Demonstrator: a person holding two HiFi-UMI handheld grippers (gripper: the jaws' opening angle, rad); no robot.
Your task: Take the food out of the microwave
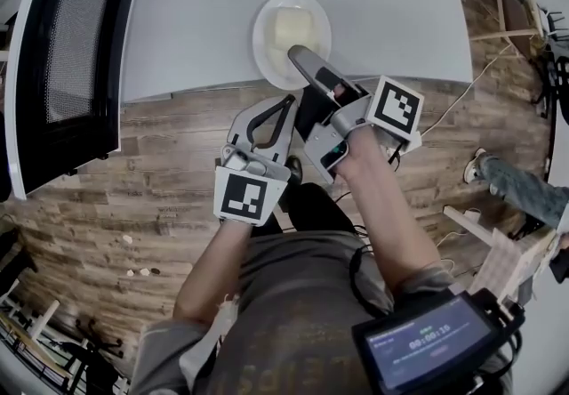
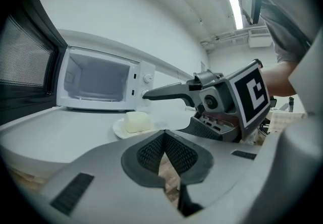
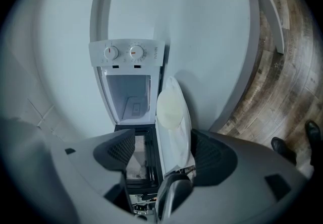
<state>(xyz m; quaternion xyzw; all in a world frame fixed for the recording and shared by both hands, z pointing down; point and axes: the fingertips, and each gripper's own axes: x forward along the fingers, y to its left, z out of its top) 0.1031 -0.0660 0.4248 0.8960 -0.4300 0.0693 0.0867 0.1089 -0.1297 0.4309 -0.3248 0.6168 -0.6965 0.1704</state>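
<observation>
A white plate (image 1: 269, 53) with a pale yellow block of food (image 1: 292, 28) rests on the white table (image 1: 196, 28), near its front edge. The microwave (image 1: 71, 55) stands at the left with its dark door swung wide and its cavity (image 2: 98, 79) empty. My right gripper (image 1: 300, 57) is rolled on its side and open, its jaws straddling the plate's near rim (image 3: 176, 137); the food (image 3: 170, 108) lies beyond the pads. Its upper finger (image 2: 166, 89) hangs above the plate (image 2: 121, 129). My left gripper (image 1: 286, 104) is shut on nothing, held off the table's front edge.
Wood-plank floor (image 1: 133, 197) lies below the table edge. A person's shoe and leg (image 1: 516, 189) are at the right, beside wooden frames (image 1: 511, 11) and a cable (image 1: 462, 95). A small screen device (image 1: 427, 340) hangs at my chest.
</observation>
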